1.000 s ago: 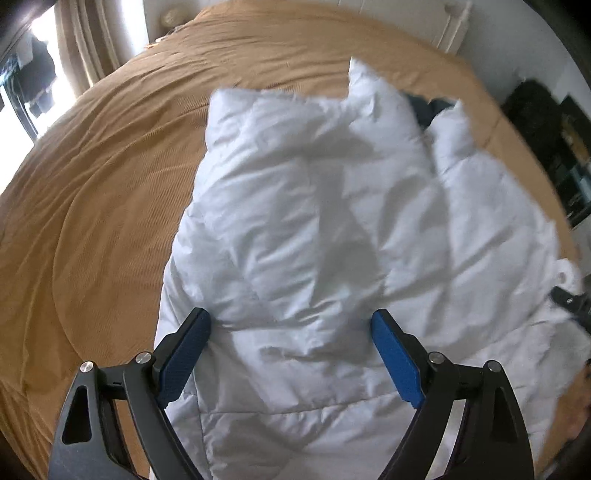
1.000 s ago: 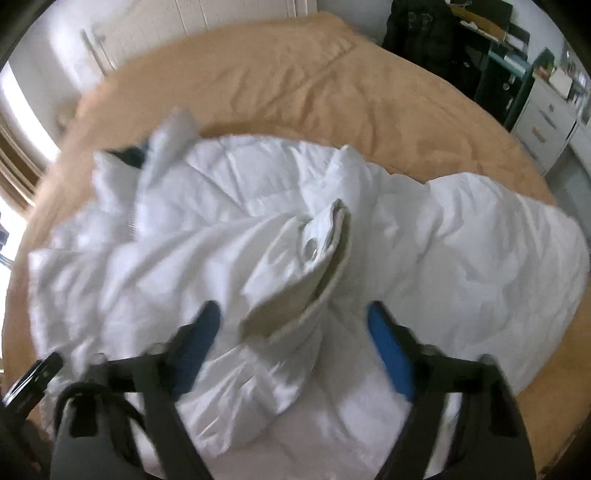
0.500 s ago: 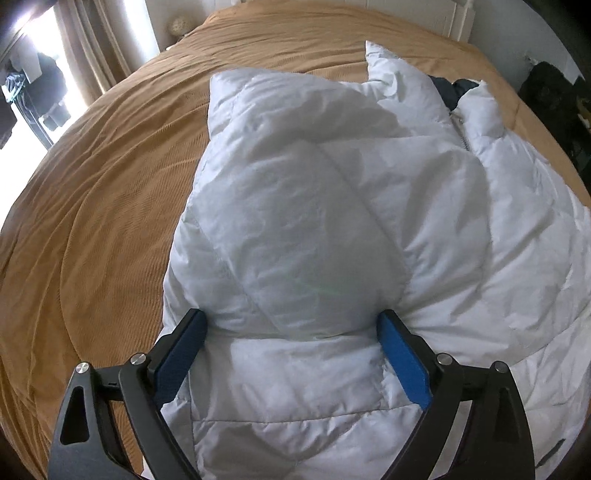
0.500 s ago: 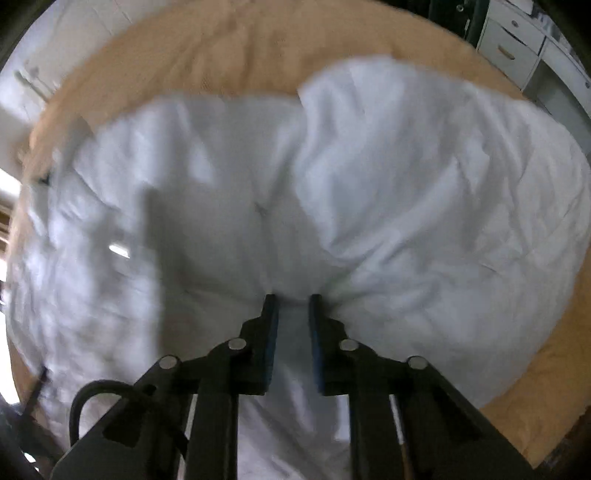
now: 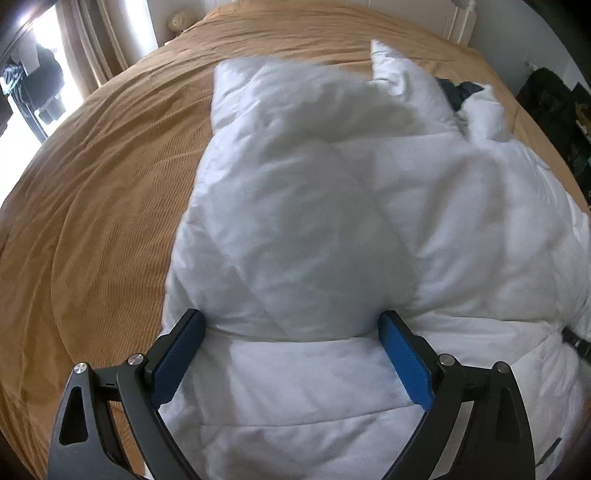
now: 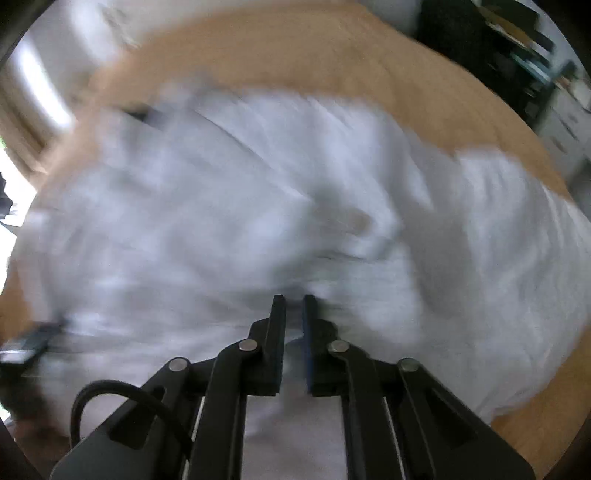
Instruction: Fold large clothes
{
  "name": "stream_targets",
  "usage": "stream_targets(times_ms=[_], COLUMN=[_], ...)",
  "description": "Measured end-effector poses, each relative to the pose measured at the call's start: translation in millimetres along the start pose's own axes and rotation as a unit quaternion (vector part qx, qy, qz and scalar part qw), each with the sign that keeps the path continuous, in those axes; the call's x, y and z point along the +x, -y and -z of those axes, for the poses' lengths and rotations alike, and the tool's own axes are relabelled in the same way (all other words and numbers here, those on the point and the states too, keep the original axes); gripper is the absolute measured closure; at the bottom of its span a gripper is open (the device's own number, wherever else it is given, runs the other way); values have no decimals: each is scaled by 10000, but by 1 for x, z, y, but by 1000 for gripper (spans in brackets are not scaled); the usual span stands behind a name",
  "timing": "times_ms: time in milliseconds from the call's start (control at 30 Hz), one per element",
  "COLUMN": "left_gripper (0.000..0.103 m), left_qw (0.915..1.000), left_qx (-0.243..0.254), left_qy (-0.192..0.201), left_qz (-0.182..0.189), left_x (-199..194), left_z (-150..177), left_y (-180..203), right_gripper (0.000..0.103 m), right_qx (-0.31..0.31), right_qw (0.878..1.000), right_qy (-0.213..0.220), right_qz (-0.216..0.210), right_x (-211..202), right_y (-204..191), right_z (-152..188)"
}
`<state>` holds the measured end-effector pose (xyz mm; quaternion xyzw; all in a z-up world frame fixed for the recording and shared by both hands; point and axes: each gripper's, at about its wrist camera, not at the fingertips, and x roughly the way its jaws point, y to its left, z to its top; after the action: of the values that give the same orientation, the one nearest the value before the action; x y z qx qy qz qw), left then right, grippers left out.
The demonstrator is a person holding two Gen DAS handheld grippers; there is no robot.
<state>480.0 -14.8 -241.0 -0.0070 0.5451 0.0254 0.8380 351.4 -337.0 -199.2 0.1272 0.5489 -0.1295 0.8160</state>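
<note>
A white puffy jacket (image 5: 332, 206) lies spread on the tan bed cover (image 5: 103, 184), its dark collar lining (image 5: 458, 92) at the far end. My left gripper (image 5: 291, 315) hovers low over the jacket's near part. Its jaws are opening wide, a rounded folded bulge of fabric sits between the blue pads (image 5: 406, 362), and they do not pinch it. In the blurred right wrist view the jacket (image 6: 221, 206) fills the frame. There my right gripper (image 6: 294, 301) is shut on a pinch of its white fabric.
A bright window with curtains (image 5: 74, 55) is at the far left. A white headboard (image 5: 458, 22) stands beyond the bed. Dark bags (image 5: 554, 103) and white drawers (image 6: 561, 122) stand off the bed's right side. The tan cover (image 6: 332, 55) stretches beyond the jacket.
The right gripper went from wide open to shut on the jacket fabric and dropped closer to it. In the left view a sleeve has settled folded over the jacket's body.
</note>
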Motion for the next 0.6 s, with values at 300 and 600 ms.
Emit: stream_targets(times_ms=[300, 600], left_gripper=[36, 40], left_qw=[9865, 9988], left_qx=[-1630, -114], left_qy=[-153, 472], left_qz=[67, 32], left_x=[-19, -32], left_z=[4, -89], left_y=[-89, 2], right_gripper=[103, 98], right_qx=[337, -76], right_qw=[9941, 9958], right_qy=[59, 370], right_qz=[-1032, -833], right_x=[-22, -31], right_y=[29, -13], right_z=[17, -2])
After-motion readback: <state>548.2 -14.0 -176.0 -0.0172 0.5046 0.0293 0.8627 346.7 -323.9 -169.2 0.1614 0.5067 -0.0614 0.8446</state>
